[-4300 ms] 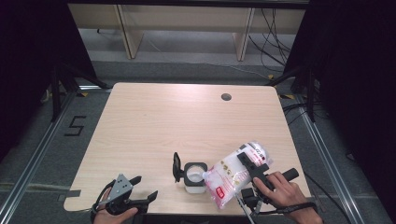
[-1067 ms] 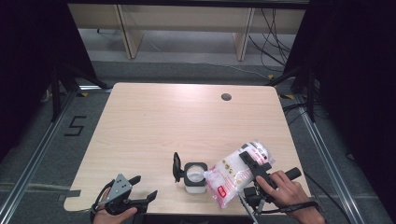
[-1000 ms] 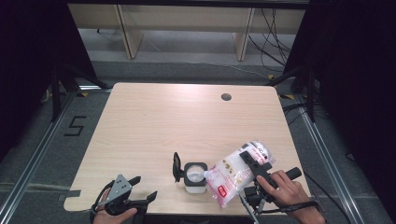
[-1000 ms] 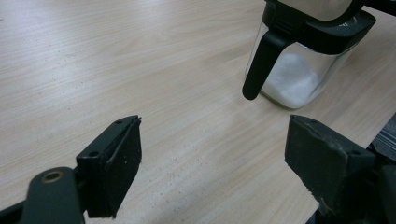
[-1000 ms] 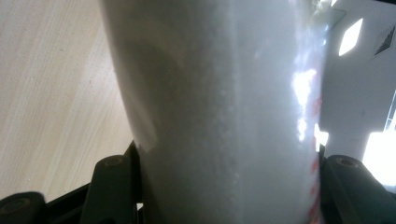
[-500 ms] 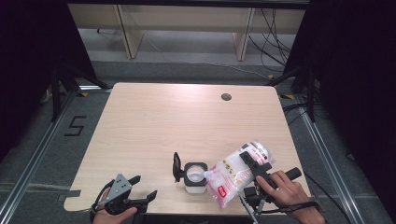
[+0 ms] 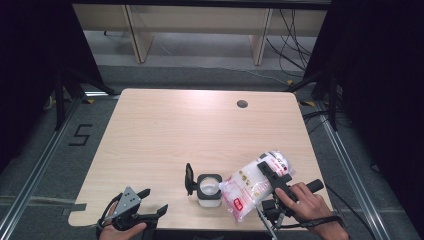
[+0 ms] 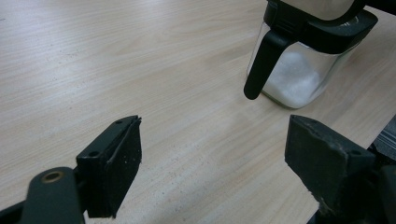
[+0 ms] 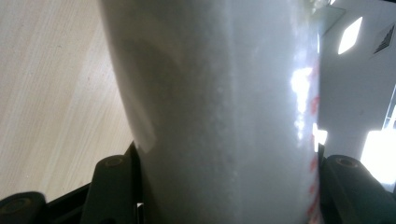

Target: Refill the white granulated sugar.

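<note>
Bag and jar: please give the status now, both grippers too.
Right gripper shut on tilted bag, mouth end over open jar. Left gripper open, idle at table edge. Nothing blocks the jar.

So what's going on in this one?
A person works two handheld grippers at a wooden table. The right gripper is clamped on a clear bag of white granules, tilted with its lower end beside the open glass jar, which holds some white grains. The jar's black lid is flipped up. The left gripper rests open at the near edge, holding nothing.
</note>
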Motion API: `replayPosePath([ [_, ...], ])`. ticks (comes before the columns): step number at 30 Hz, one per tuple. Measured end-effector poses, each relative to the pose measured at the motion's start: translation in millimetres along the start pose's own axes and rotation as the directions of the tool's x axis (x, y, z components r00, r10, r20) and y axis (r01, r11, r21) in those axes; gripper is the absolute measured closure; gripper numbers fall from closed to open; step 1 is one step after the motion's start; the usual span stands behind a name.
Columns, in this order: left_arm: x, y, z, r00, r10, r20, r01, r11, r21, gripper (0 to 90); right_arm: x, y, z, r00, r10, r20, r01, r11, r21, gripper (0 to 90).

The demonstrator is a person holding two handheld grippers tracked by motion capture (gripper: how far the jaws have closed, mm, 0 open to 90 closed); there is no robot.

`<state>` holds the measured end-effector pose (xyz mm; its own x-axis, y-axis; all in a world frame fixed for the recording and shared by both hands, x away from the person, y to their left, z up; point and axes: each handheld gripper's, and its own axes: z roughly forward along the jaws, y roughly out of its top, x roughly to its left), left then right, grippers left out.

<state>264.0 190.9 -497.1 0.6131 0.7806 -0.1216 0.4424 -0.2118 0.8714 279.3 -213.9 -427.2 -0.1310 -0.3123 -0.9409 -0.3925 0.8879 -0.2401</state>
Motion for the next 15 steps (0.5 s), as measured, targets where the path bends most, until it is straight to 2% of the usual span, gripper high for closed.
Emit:
replayPosePath([
  [1,0.0,0.0,0.1,1.0,0.006,0.002,-0.006,1.0,0.002,18.3,0.7,0.0,-0.3,0.9999,0.012,-0.012,-0.012,1.0,0.006,44.1],
  [3,-0.6,-0.6,-0.6,1.0,0.008,0.003,-0.008,0.9999,0.009,18.3,0.5,-0.1,0.3,1.0,0.009,-0.002,-0.009,1.0,-0.004,44.1],
  [4,-1.5,-1.0,0.0,1.0,-0.006,0.0,0.006,1.0,0.002,18.3,-0.7,0.2,-0.1,1.0,-0.004,0.0,0.004,1.0,-0.002,44.1],
  [5,0.1,-0.5,-0.9,1.0,0.007,-0.005,-0.007,0.9999,0.014,18.3,-0.5,0.2,-0.3,1.0,-0.001,-0.003,0.001,1.0,-0.001,44.1],
  [6,0.5,-0.3,0.5,1.0,0.0,0.004,0.0,1.0,-0.001,18.3,-0.5,0.3,-0.4,1.0,0.002,0.001,-0.002,1.0,-0.002,44.1],
  [7,-0.3,-0.3,-0.3,1.0,0.003,-0.004,-0.003,1.0,0.007,18.3,-1.2,0.2,0.0,0.9999,-0.013,0.004,0.013,1.0,-0.01,44.1],
  [8,-0.5,-0.6,-0.7,1.0,0.004,-0.005,-0.004,0.9999,0.014,18.3,0.3,1.0,-0.4,0.9999,0.01,-0.003,-0.01,1.0,-0.001,44.1],
  [9,-0.6,-1.4,0.5,1.0,-0.005,0.003,0.005,1.0,0.001,18.3,2.2,1.4,-1.1,0.9995,0.031,0.001,-0.031,0.999,0.012,44.1],
  [13,1.5,-0.1,-0.4,0.9996,0.028,-0.004,-0.028,0.9995,0.013,18.3,3.0,0.8,-0.1,0.9995,0.028,-0.011,-0.028,1.0,0.006,44.1],
  [15,0.2,-1.3,0.1,1.0,0.001,0.0,-0.001,1.0,0.007,18.3,2.1,1.1,0.6,0.9999,0.009,-0.005,-0.009,1.0,0.003,44.1],
])
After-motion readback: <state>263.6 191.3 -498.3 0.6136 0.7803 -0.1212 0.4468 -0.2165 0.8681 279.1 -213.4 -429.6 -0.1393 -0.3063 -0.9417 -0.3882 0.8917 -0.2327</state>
